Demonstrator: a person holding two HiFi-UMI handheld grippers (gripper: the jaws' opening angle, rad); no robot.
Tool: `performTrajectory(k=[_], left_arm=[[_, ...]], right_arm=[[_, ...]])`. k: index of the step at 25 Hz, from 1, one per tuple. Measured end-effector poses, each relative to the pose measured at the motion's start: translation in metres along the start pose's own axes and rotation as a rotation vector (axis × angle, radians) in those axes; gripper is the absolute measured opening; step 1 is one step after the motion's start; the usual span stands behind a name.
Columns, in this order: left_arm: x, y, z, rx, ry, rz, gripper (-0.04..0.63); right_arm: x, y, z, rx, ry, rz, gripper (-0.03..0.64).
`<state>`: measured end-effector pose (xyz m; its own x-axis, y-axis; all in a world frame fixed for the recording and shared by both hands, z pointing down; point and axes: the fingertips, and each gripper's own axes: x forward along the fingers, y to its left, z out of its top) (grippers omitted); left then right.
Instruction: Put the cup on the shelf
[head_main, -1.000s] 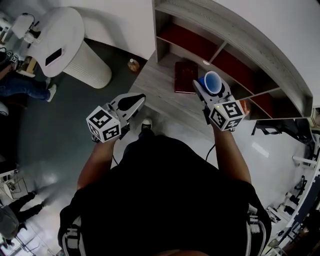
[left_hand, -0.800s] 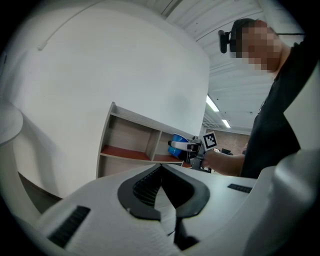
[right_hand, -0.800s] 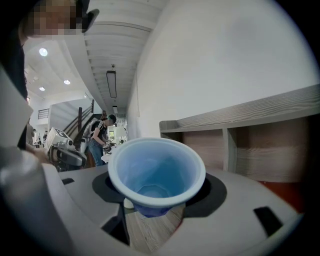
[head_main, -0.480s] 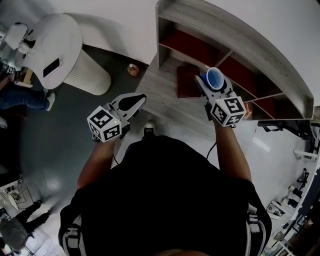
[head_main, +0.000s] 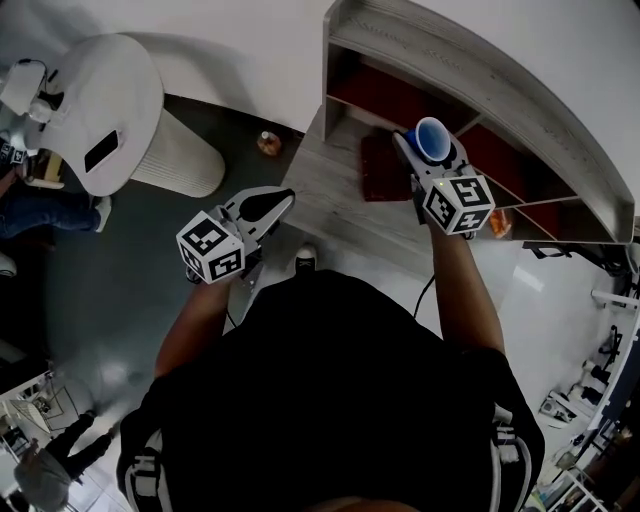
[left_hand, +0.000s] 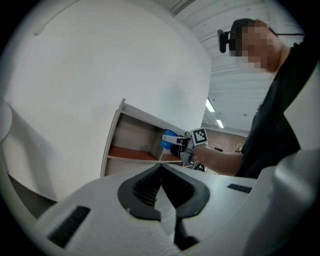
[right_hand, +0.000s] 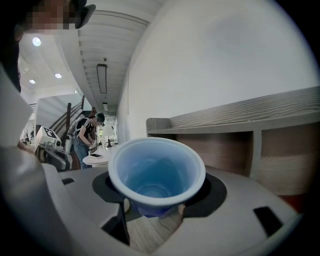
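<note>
Cup (head_main: 428, 138), blue plastic, sits upright w/ mouth up in my right claw (head_main: 425, 150). In the right gripper view the cup (right_hand: 156, 172) fills the gap, both pads pressed on its lower wall, so the right claw (right_hand: 157, 200) is gripping it w/ jaws set wide. Cup looks empty inside. It hangs over the lower ledge of the grey wood shelf (head_main: 480, 90), just in front of the compartments w/ red floors. Wood grain shows under its base, but I can't tell if the base touches.

Dark red book (head_main: 382, 168) lies flat on that ledge, just left of the cup and apart from it. In the right gripper view the shelf (right_hand: 235, 117) runs behind the cup, w/ a divider to the right.

Left claw (head_main: 280, 197) is held low by my left side, well apart from the shelf, over the dark floor. In the left gripper view the left claw (left_hand: 161, 167) has its tips together w/ nothing between them: closed, empty. That view also catches the cup (left_hand: 169, 138) far off, up against the shelf (left_hand: 131, 135).

Off to the left stands a round white table (head_main: 100, 110) w/ a phone (head_main: 103, 152) on top. A small brownish item (head_main: 268, 143) sits on the floor near the shelf's left end; too small to ID.
</note>
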<state>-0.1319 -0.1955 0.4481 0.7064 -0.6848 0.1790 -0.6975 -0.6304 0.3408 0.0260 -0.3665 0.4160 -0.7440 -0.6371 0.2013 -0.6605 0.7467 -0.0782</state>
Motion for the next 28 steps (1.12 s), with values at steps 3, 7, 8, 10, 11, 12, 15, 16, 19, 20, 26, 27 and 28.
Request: performTrajectory(k=[3,7,8,10,11,12,15,16,19,20,26,27,28], left_arm=[[0.004,0.012,0.005,0.005,0.001,-0.02,0.018],[0.007,0.022,0.008,0.021,0.015,-0.056,0.018],[0.006,0.026,0.008,0.023,0.02,-0.062,0.018],[0.005,0.033,0.007,0.018,0.032,-0.071,0.018],[0.004,0.036,0.005,0.014,0.039,-0.077,0.018],[0.004,0.039,0.003,0.01,0.049,-0.087,0.018],[0.009,0.044,-0.003,0.003,0.081,-0.127,0.018],[0.011,0.045,-0.004,0.002,0.089,-0.14,0.018],[0.013,0.046,-0.006,0.003,0.111,-0.182,0.018],[0.014,0.046,-0.006,0.005,0.113,-0.193,0.018],[0.017,0.053,-0.006,0.003,0.109,-0.217,0.018],[0.018,0.054,-0.006,0.002,0.107,-0.216,0.018],[0.018,0.055,-0.006,0.0,0.106,-0.216,0.018]], right_arm=[[0.019,-0.005,0.001,-0.031,0.008,-0.023,0.291],[0.041,-0.015,-0.004,-0.048,0.035,-0.059,0.291],[0.046,-0.017,-0.006,-0.043,0.041,-0.067,0.291],[0.056,-0.022,-0.008,-0.016,0.048,-0.076,0.291],[0.06,-0.024,-0.009,-0.004,0.051,-0.078,0.291],[0.065,-0.026,-0.01,0.001,0.056,-0.081,0.291],[0.079,-0.034,-0.016,-0.001,0.08,-0.098,0.291],[0.083,-0.036,-0.019,0.0,0.09,-0.104,0.291],[0.096,-0.041,-0.027,0.018,0.12,-0.114,0.293],[0.101,-0.042,-0.029,0.022,0.128,-0.117,0.293],[0.119,-0.058,-0.044,0.023,0.171,-0.15,0.293],[0.121,-0.062,-0.048,0.018,0.179,-0.159,0.293],[0.124,-0.065,-0.051,0.012,0.187,-0.166,0.293]])
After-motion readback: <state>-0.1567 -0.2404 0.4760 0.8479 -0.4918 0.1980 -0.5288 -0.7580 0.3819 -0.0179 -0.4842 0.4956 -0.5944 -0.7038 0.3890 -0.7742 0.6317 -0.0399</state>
